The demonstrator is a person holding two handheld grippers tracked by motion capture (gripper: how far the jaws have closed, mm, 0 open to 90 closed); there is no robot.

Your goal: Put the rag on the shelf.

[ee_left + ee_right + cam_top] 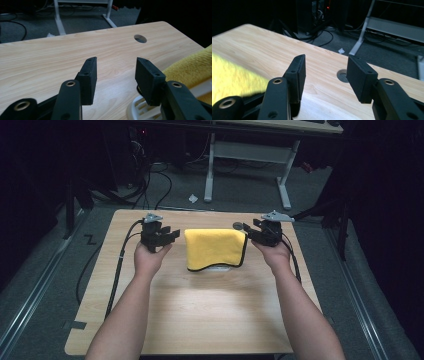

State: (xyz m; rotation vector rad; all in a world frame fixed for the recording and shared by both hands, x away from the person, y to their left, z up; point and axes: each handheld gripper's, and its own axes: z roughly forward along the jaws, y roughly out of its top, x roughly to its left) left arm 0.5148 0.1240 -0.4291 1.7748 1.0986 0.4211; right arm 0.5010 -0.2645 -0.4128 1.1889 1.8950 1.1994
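Observation:
A folded yellow cloth (215, 248) with a dark hem lies at the middle of the wooden table (200, 310), draped over a white slatted object (218, 268). My left gripper (172, 234) hovers just left of the cloth, its jaws open and empty. In the left gripper view the gripper (116, 67) frames bare wood, with the cloth (190, 67) and the white object (140, 110) at the right edge. My right gripper (250, 231) sits at the cloth's far right corner, open and holding nothing. In the right gripper view the gripper (325, 67) has the cloth (232, 75) at its left.
A round cable hole (238, 225) sits in the table near the right gripper. Beyond the table's far edge are a white desk frame (210, 170), floor cables and a white scrap (193, 198). A strip of tape (75, 324) marks the front left corner.

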